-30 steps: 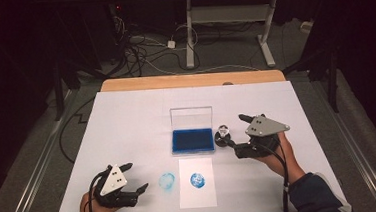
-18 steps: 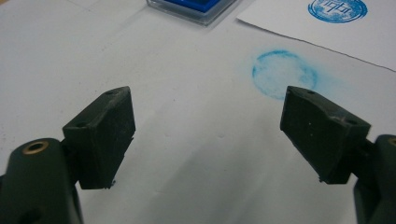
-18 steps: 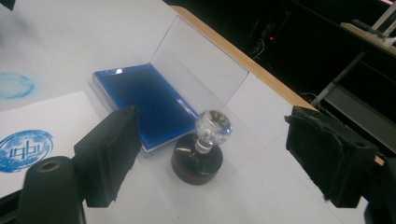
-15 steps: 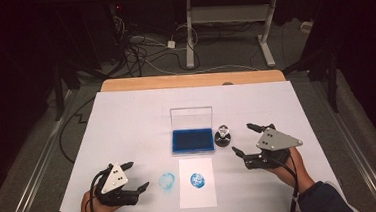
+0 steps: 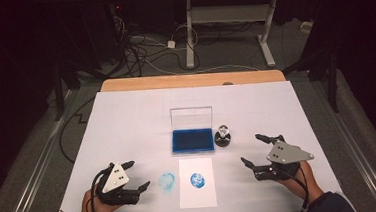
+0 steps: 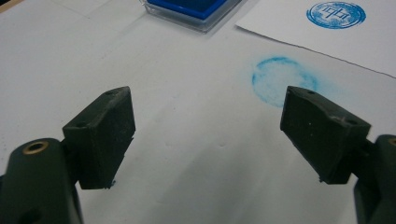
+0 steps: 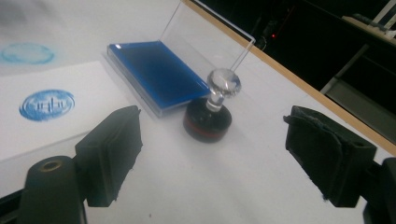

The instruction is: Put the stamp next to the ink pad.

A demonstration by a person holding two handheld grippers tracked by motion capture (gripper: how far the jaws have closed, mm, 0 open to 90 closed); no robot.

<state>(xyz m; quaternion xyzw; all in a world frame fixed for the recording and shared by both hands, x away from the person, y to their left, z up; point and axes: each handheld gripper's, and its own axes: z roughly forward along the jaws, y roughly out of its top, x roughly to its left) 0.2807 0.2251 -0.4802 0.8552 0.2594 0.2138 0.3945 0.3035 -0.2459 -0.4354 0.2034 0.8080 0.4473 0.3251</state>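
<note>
Standing upright just beside the open blue ink pad [image 5: 193, 140], the round stamp [image 5: 223, 136] with its clear knob sits untouched, well apart from the right gripper [image 5: 255, 150], whose jaws gape wide and empty. The left gripper [image 5: 137, 176], equally wide and empty, rests near a smeared blue ring [image 5: 167, 181] on the table [image 5: 127, 120], beside the stamped sheet [image 5: 197, 183]. Fine lettering inside the print [image 5: 197, 179] is too small to read.

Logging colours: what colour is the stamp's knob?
Clear, glass-like knob on a black base; best in the right gripper view.
</note>
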